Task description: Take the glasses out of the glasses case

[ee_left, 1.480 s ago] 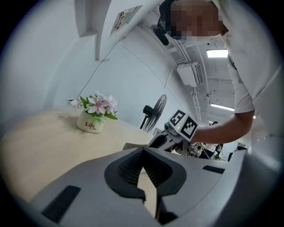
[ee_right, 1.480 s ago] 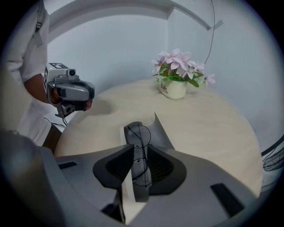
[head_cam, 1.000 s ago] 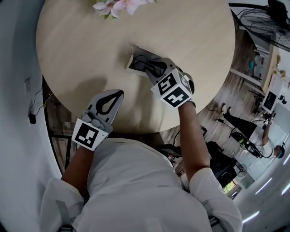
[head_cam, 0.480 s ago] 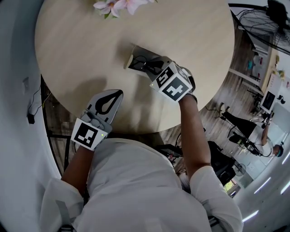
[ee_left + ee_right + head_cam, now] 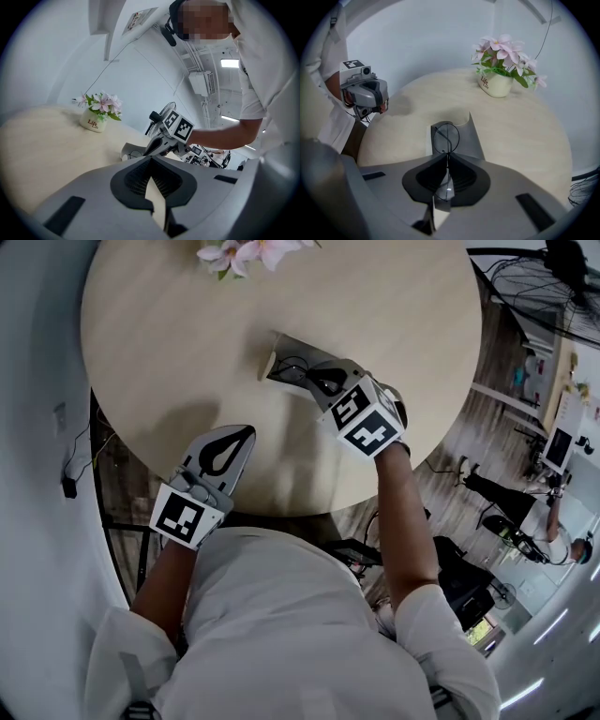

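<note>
Gripping glasses over the open glasses case is the right hand-held gripper; left hand-held gripper closed, empty.

A round table of pale wood fills the top of the head view. Near its far edge stands a small white pot with pink flowers and green leaves. Past the table is a brown wood floor, and a fan stands there.
</note>
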